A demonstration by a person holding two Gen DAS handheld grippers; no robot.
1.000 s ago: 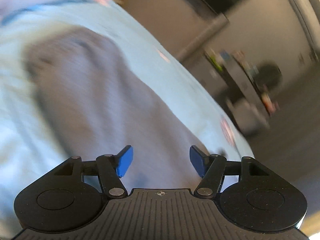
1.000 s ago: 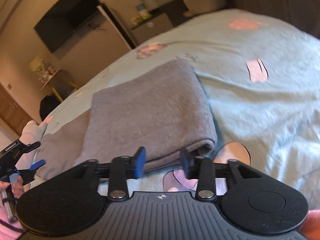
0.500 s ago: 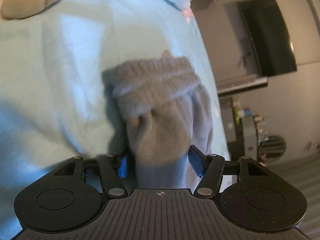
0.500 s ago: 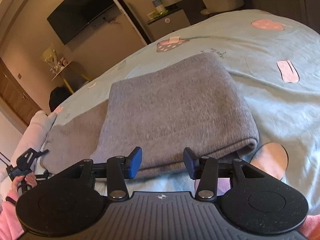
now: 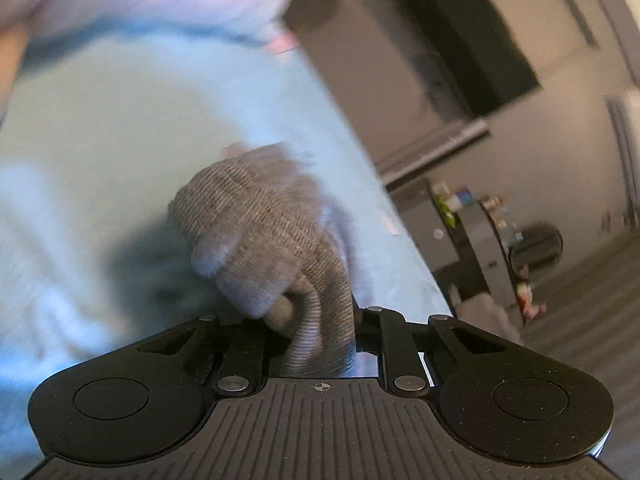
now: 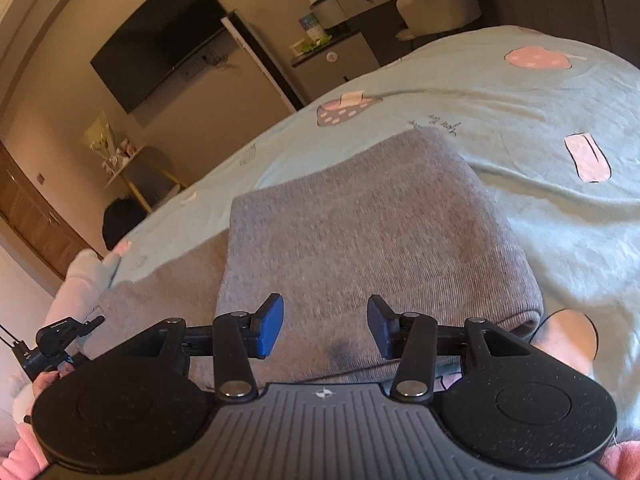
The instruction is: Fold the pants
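My left gripper (image 5: 316, 336) has just been closing and is pinching the pants (image 6: 360, 240) at their leg end. The pants are lying on the bed (image 6: 540, 120), their long axis running toward my spread, empty right gripper (image 6: 325, 326).

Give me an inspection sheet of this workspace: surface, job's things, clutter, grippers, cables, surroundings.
Surface: bed sheet, light blue, pink prints.
Job's things: grey pants, partly folded, one end bunched.
Clutter: nothing seen.
Grippers: left gripper has just been closing, now shut on the pants; right gripper open above the fold.
Cables: thin dark lines by the left gripper in the right view, unclear.
Surroundings: wall TV, dresser, chair.
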